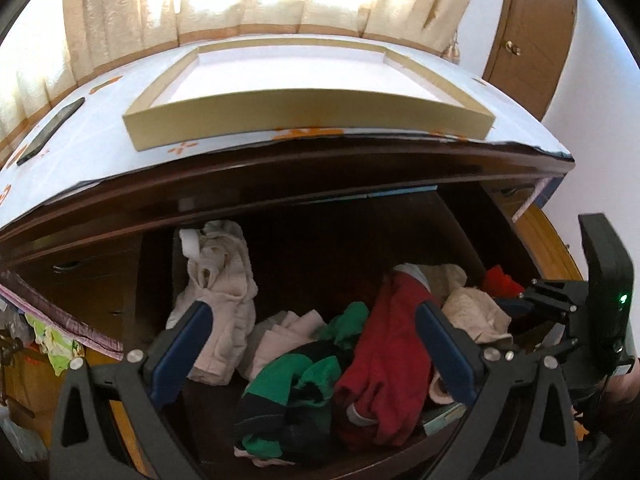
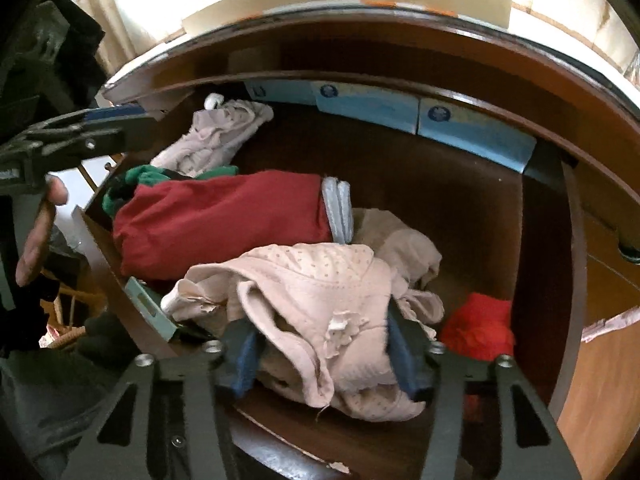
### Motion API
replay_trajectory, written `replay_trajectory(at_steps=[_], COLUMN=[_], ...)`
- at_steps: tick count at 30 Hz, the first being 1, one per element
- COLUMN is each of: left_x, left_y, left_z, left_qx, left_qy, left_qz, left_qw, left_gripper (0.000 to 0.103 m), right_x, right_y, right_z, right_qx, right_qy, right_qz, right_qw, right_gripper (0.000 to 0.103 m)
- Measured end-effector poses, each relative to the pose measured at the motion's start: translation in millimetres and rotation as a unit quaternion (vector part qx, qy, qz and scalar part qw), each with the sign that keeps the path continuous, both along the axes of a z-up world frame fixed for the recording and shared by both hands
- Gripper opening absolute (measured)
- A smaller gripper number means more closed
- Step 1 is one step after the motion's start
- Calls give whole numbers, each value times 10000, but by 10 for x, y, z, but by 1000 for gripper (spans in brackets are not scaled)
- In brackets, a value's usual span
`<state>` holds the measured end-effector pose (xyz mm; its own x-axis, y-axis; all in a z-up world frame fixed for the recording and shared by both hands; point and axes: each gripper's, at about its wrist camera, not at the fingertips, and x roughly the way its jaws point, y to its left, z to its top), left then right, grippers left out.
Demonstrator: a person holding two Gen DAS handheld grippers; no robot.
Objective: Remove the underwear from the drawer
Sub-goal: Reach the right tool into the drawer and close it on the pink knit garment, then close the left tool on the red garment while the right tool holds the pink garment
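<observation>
The open wooden drawer [image 2: 460,200] holds several crumpled garments. My right gripper [image 2: 320,320] reaches down into its front part, and its blue pads [image 2: 244,344] press on a pale pink dotted pair of underwear [image 2: 320,276] bunched between them. A dark red garment [image 2: 224,216] lies just behind it and a small bright red item [image 2: 480,328] to its right. My left gripper [image 1: 312,312] hovers open over the drawer's middle, above the red garment [image 1: 388,344] and a green and black one [image 1: 296,384], with nothing between its fingers.
A pale garment [image 1: 224,296] lies at the drawer's back left. Blue boxes [image 2: 472,132] line the back wall. On the dresser top sit a shallow cardboard tray [image 1: 304,116] and a phone [image 1: 52,128]. A hand [image 2: 40,232] holds the left gripper.
</observation>
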<state>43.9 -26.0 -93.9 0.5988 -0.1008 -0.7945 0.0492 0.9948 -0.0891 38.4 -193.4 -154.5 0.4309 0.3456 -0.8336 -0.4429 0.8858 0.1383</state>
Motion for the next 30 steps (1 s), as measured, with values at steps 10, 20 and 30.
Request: replay_trajectory(at_steps=[10, 20, 30], left_x=[-17, 22, 87], left_y=[-190, -387, -561], left_z=[-66, -224, -392], left_qx=[147, 174, 47], left_qy=[57, 259, 583], left_qz=[-400, -753, -1038], left_qw=[9991, 9967, 9929], left_gripper=[88, 70, 59], right_x=[-93, -110, -107], right_y=[-107, -245, -262], right_z=[215, 284, 248], right_qx=[490, 583, 693], right_qy=[-436, -615, -609], right_qz=[-43, -313, -411], right_qw=[9978, 9959, 9949], right_gripper=[28, 27, 27])
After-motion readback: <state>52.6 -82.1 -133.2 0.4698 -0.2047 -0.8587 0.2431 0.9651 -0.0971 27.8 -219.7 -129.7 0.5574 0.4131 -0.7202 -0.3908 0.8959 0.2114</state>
